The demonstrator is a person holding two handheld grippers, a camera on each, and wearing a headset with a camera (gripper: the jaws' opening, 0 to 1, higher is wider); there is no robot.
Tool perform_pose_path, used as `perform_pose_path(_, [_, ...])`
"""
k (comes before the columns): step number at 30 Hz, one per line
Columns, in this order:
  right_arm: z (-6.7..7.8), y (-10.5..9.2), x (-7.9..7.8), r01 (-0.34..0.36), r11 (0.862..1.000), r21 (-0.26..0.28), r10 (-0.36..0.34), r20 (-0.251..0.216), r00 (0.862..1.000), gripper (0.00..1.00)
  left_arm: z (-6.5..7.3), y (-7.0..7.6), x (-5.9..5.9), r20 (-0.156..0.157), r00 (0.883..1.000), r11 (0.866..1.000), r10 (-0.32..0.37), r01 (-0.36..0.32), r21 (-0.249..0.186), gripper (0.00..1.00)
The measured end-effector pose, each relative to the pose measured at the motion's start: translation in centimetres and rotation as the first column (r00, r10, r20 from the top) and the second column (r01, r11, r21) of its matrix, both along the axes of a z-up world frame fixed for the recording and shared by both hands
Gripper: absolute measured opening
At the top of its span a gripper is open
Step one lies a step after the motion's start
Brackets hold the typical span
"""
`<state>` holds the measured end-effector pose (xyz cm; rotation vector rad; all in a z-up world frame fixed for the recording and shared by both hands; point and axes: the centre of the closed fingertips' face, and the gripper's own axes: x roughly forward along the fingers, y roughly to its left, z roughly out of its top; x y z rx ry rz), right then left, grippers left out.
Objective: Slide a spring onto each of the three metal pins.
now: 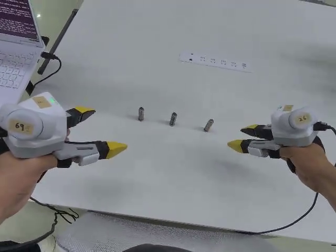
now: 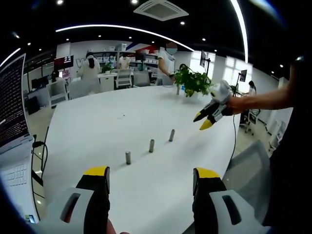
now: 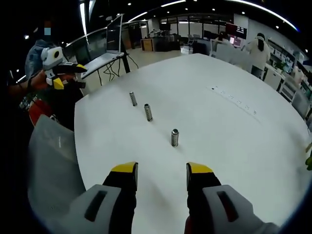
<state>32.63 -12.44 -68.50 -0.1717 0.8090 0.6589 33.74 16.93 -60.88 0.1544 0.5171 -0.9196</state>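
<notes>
white table (image 1: 173,173): three small metal springs stand in row mid-table. left spring (image 1: 141,114), middle spring (image 1: 173,119), right spring (image 1: 208,125) tilted. left gripper (image 1: 107,129) wide, empty, left of row. right gripper (image 1: 239,135) parted, empty, near right spring.

Three pins (image 1: 173,119) wearing springs are standing in a row at frame centre; bare table (image 1: 173,173) is lying open below them (a power strip (image 1: 212,61) is sitting above, well apart).
</notes>
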Motion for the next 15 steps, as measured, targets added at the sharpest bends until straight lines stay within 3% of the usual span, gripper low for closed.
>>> perform_pose_path(9, [1.5,1.1,-1.6,-0.004,1.0,0.006,0.004,0.031,1.0,0.44,-0.3,-0.4,-0.2,-0.011,1.0,1.0,0.0,0.0,-0.005,0.66])
perform_pose_path(15, [2.6,2.2,-2.7,0.015,0.998,0.053,-0.018,0.06,0.998,0.49,-0.4,-0.6,-0.4,-0.016,1.0,1.0,0.0,0.0,-0.008,0.66])
